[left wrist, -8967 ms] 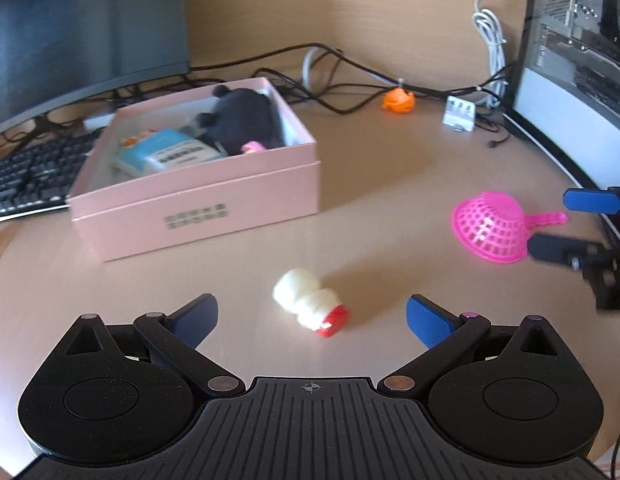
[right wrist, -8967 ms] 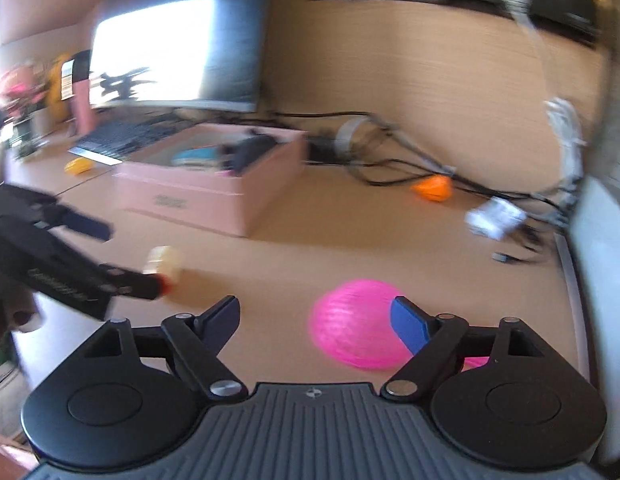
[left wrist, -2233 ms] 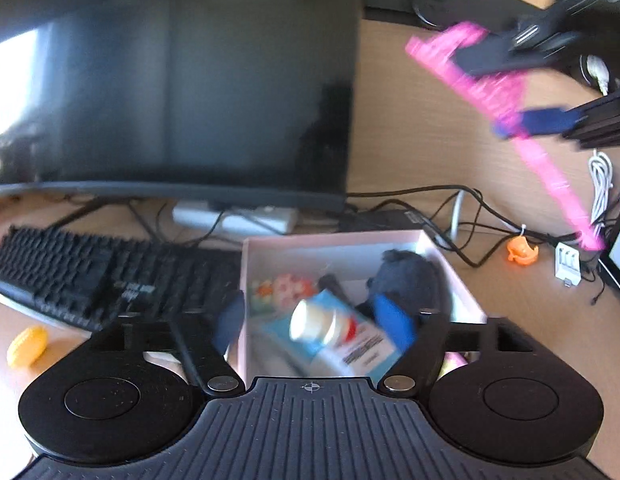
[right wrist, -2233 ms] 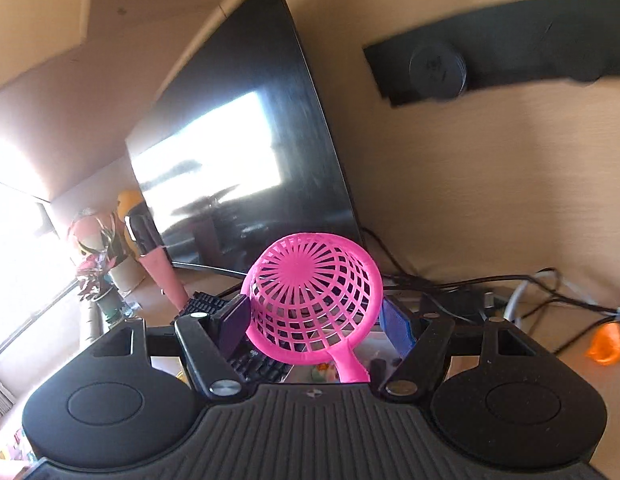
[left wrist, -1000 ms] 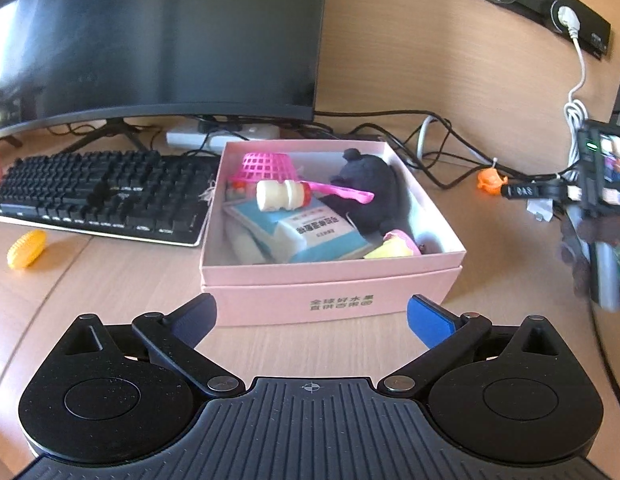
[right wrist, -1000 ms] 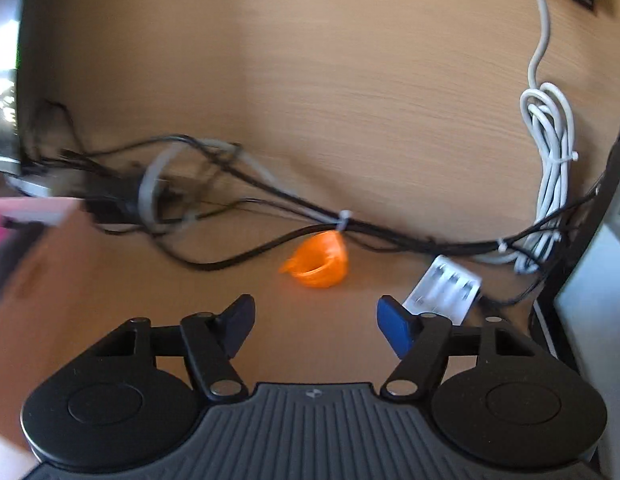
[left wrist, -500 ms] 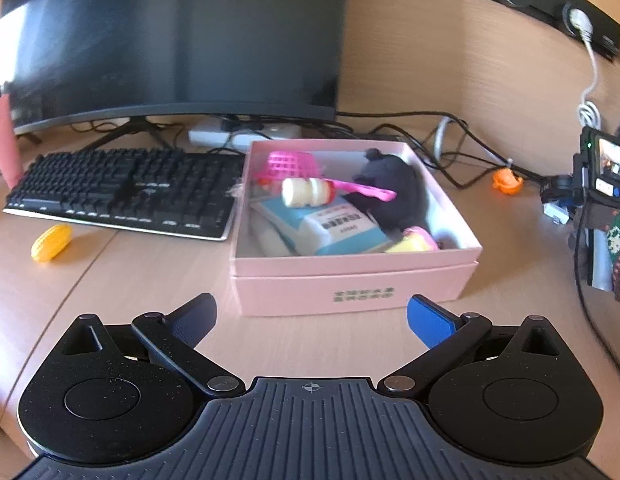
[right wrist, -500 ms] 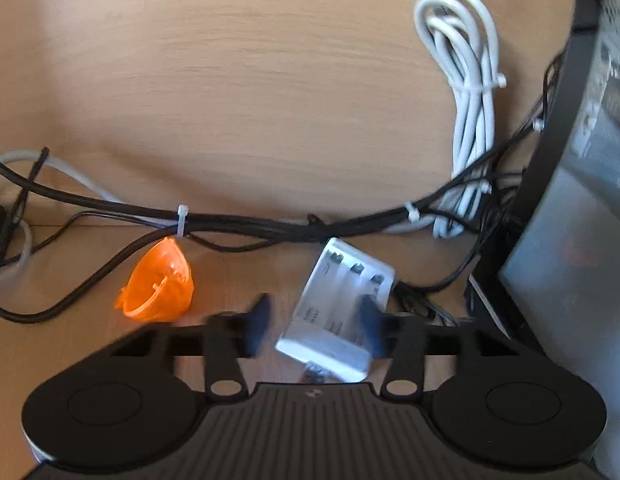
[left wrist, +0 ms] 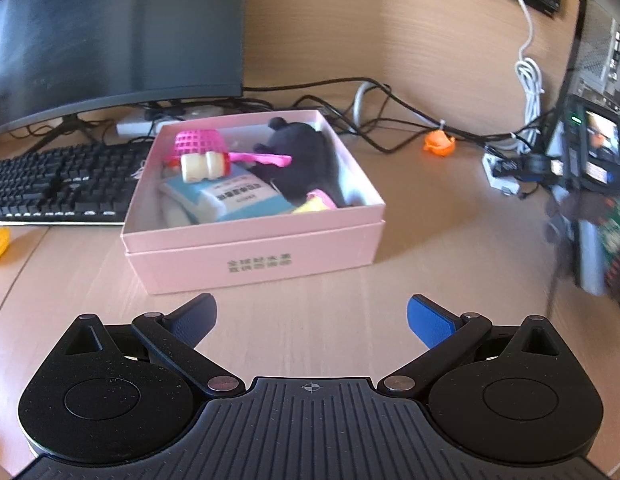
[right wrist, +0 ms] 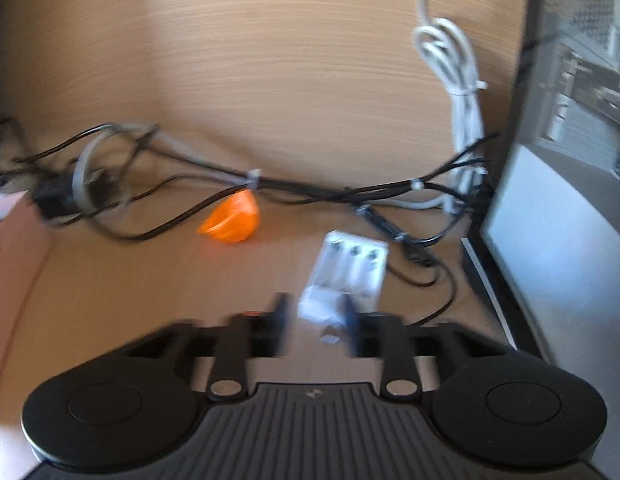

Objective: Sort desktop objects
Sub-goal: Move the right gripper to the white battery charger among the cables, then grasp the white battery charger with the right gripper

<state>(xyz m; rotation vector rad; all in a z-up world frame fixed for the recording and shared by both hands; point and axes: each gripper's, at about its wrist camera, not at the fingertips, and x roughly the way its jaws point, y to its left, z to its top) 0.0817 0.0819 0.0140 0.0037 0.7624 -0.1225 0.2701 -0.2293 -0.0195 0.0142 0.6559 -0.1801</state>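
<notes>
With our left gripper (left wrist: 311, 316) spread and empty before the pink cardboard box (left wrist: 254, 240) already holding several toys, our right gripper (right wrist: 314, 320) pinches the white plastic battery holder (right wrist: 345, 270) beside the still-unsorted orange toy (right wrist: 232, 220) on the bench (left wrist: 429, 240).

Bare desk (left wrist: 310, 320) between left jaws; pink box (left wrist: 254, 248) ahead. Right jaws flank white battery holder (right wrist: 345, 272); cables (right wrist: 310, 188), PC case (right wrist: 549, 240) beyond.
</notes>
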